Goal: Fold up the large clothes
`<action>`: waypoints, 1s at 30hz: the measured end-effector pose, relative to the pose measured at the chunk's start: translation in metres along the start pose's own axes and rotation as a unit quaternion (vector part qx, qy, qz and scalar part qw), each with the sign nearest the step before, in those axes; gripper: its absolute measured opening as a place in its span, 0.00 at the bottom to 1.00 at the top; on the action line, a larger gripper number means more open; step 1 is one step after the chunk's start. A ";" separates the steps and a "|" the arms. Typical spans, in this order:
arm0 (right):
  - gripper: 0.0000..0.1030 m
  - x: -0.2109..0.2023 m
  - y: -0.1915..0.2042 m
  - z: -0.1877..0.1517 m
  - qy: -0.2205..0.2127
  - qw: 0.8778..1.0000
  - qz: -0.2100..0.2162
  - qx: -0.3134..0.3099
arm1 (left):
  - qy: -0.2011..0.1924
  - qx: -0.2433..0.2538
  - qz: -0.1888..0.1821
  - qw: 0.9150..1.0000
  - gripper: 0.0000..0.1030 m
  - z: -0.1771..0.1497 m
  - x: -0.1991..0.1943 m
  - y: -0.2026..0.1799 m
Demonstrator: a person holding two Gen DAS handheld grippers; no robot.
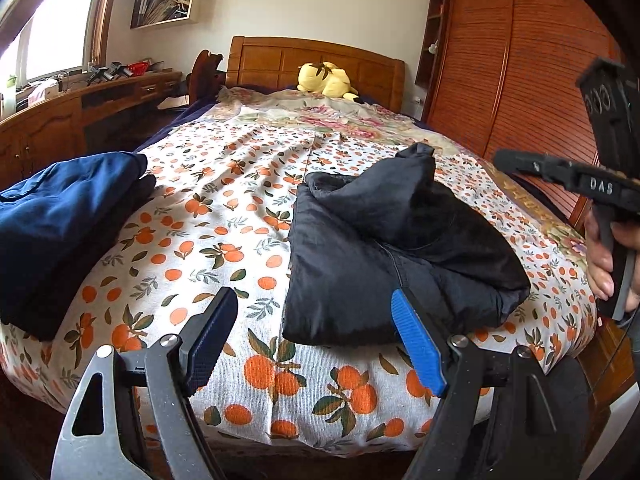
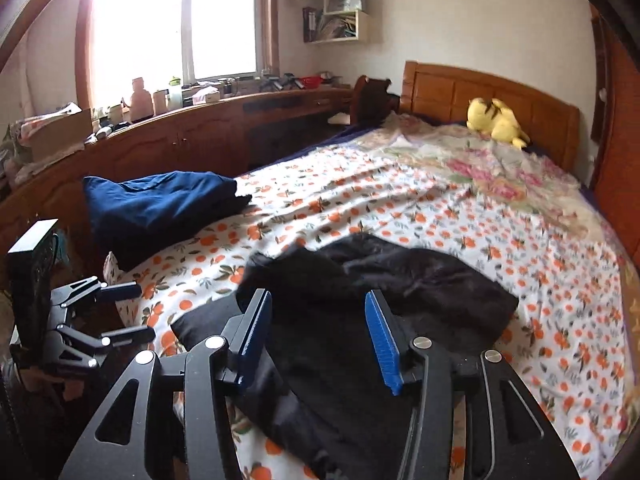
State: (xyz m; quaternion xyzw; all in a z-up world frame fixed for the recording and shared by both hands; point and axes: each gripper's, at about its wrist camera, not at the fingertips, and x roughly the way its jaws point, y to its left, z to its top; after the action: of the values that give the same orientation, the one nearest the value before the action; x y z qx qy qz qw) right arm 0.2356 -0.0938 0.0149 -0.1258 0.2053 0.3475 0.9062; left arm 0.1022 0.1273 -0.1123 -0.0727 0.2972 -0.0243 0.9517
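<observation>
Tidying looks like the step in hand: the black garment (image 1: 400, 248) lies folded into a thick, lumpy bundle on the bed (image 1: 224, 216), near the foot edge, and well apart from a blue folded pile (image 1: 60, 220) at the left corner. Both tools hold nothing. The left gripper (image 1: 316, 340) stands with jaws wide, hovering at the bundle's near left corner; whether its blue pad touches the cloth is hard to tell. The right gripper (image 2: 316, 340) has jaws about half apart above the bundle, with black cloth showing below the gap but not pinched by the pads. In the left view 1 flap of the garment rises in a peak at the far side, so the fold is probably not finished. To do it well, I would take that raised flap by its edge with 1 gripper, pin the near hem with the other, and lay the flap flat toward the middle. Slippery, puffy cloth like this may spring back, so a firm pinch on 1 layer only and a slow press seem wise.
</observation>
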 end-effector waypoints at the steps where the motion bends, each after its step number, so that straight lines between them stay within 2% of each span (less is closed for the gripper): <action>1: 0.49 0.003 -0.003 -0.005 0.009 1.000 -0.008 0.004 | 0.001 0.000 0.000 1.000 0.78 0.000 0.000 -0.001; 6: 0.49 0.022 -0.012 -0.024 0.051 0.998 -0.022 0.020 | 0.003 0.001 0.000 1.000 0.78 -0.001 0.003 -0.002; 10: 0.49 0.058 -0.011 -0.048 0.115 0.992 0.018 0.051 | 0.011 0.006 0.004 1.000 0.78 -0.002 0.009 -0.005; 16: 0.50 0.060 0.016 -0.065 0.084 0.996 -0.020 0.025 | 0.021 0.010 0.010 1.000 0.78 -0.004 0.016 -0.008; 26: 0.50 0.050 -0.004 -0.080 0.068 0.997 -0.005 0.030 | 0.033 0.023 0.006 0.999 0.78 0.003 0.027 -0.022; 30: 0.50 0.050 -0.006 -0.082 0.066 0.997 -0.002 0.028 | 0.029 0.053 0.011 0.998 0.78 0.011 0.031 -0.035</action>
State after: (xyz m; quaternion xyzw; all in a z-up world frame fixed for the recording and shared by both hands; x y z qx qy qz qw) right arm 0.2500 -0.0999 -0.0794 -0.1237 0.2740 0.3310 0.8945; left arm 0.1336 0.0910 -0.1150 -0.0181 0.3233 -0.0320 0.9456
